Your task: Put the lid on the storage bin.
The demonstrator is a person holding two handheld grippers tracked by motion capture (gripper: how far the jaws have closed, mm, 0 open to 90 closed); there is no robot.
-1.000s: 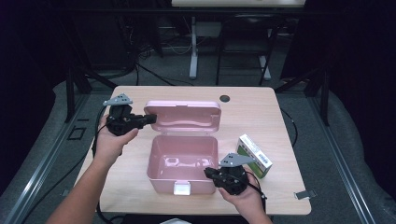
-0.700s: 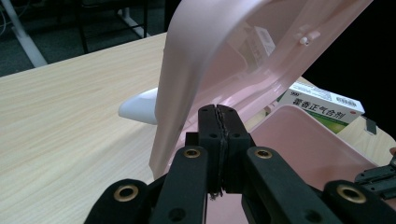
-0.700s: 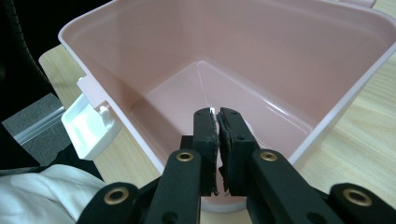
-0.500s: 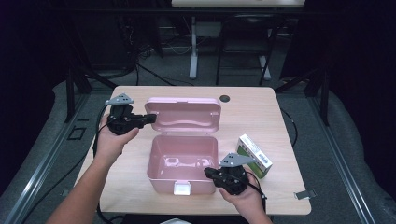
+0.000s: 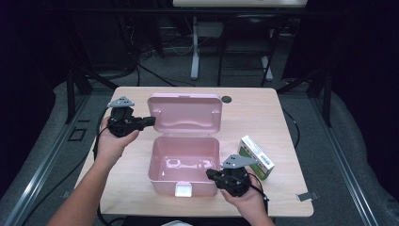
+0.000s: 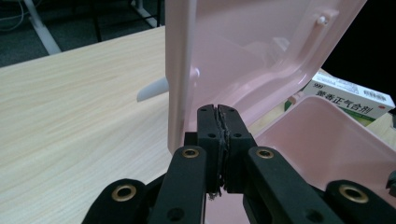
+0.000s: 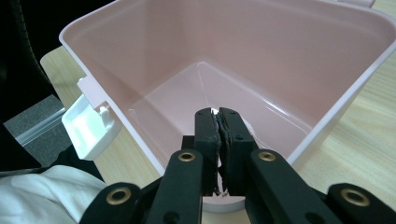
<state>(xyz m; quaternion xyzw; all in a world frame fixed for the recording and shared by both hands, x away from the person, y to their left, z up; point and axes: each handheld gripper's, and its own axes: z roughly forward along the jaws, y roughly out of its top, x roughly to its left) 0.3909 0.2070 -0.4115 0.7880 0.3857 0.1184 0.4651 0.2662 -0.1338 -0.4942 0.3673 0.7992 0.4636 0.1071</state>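
While the pink box (image 5: 184,162) is kept open at mid-bench, lid upright behind it, both claws are seen pinched shut, empty. The green carton (image 5: 256,157) lies right of the box, just beside the right claw (image 5: 211,174); the left claw (image 5: 149,120) is placed at the lid's left edge.

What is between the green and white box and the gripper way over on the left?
The open pink box with its raised lid sits between the carton and the left gripper, seen in the high view.
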